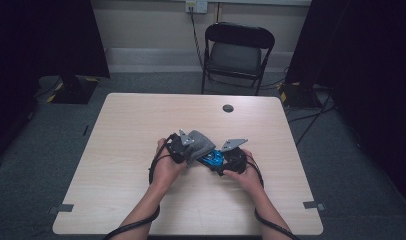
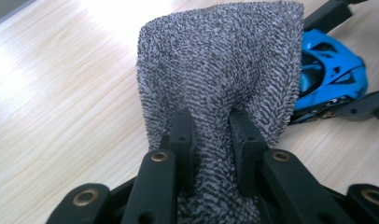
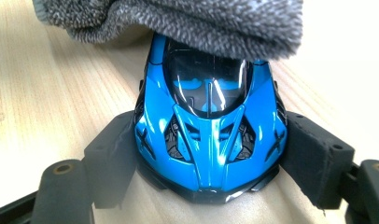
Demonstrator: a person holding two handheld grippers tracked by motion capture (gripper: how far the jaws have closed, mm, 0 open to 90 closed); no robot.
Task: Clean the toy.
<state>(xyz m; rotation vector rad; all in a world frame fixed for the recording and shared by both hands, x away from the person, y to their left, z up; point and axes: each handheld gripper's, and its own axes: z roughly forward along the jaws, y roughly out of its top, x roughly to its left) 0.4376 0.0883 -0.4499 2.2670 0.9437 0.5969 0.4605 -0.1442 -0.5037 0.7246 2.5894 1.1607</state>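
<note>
Pale wooden table (image 1: pixel 121 150): far half bare apart from a small dark round cap (image 1: pixel 228 108) near the far edge, right of centre; free passage all round it. Left and right edges open, near corners too. Mid-table is crowded: grey terry cloth (image 1: pixel 198 144) lies over the far end of the glossy blue toy car (image 1: pixel 212 159), touching it, both hands close on either side. Black folding chair (image 1: pixel 238 52) stands beyond the far edge.

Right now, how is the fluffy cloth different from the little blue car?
The cloth is grey, soft and fuzzy; the toy car is bright blue, hard and shiny. The cloth is pinched in the left gripper; the car sits clamped in the right gripper. The cloth drapes over the car's far end. Both are held over the table.
</note>
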